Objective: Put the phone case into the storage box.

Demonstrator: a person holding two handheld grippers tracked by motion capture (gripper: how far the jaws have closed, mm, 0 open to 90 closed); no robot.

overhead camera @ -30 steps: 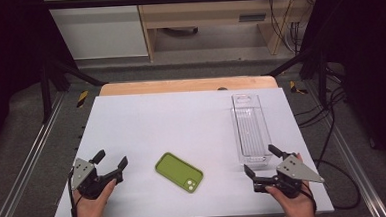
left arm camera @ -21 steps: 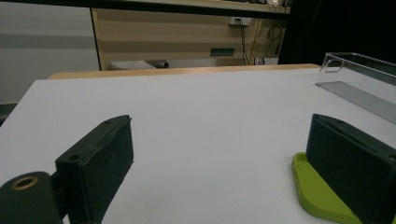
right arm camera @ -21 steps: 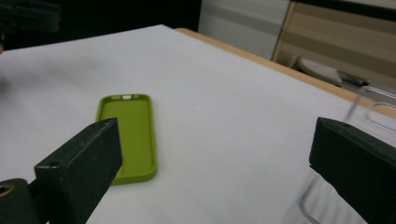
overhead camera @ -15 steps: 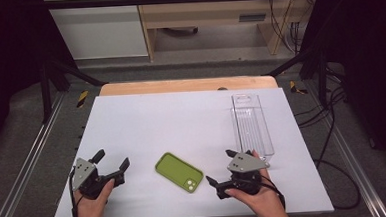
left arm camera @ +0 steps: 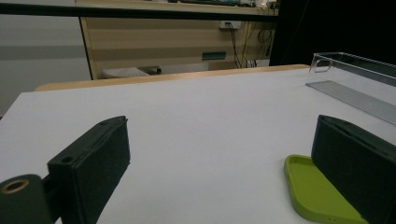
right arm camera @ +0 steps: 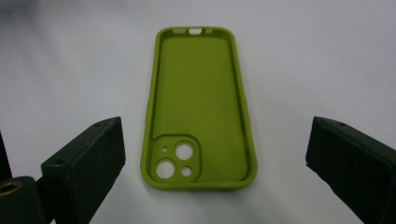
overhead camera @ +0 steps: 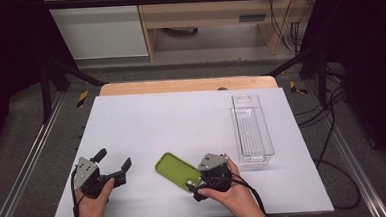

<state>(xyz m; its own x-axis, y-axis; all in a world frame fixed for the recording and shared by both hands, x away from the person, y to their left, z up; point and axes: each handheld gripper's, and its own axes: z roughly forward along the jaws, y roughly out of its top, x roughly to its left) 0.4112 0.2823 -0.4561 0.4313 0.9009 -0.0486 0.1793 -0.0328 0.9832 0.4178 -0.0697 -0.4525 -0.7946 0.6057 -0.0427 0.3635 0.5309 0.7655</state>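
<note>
A lime-green phone case (overhead camera: 176,169) lies hollow side up on the white table (overhead camera: 181,119), camera cutouts toward the person. My right gripper (overhead camera: 198,181) sits at the case's near right end. In the right gripper view the case (right arm camera: 198,93) lies between the black jaws of the right gripper (right arm camera: 217,144), apart from both pads. Those jaws have just been closing and stand open. My left gripper (overhead camera: 113,160) rests at the front left, open, its jaws having just been opening with nothing between them. In the left gripper view the left gripper (left arm camera: 224,163) has the case (left arm camera: 313,193) by its right jaw.
A long clear plastic tray (overhead camera: 252,130) stands at the right of the table, lengthwise away from the person; it shows as the tray (left arm camera: 355,65) in the left gripper view. A wooden strip (overhead camera: 187,85) borders the table's far edge. Cables trail off the right side.
My right gripper has moved left from beside the clear tray to the phone case's near end. The left gripper has stayed where it was.
</note>
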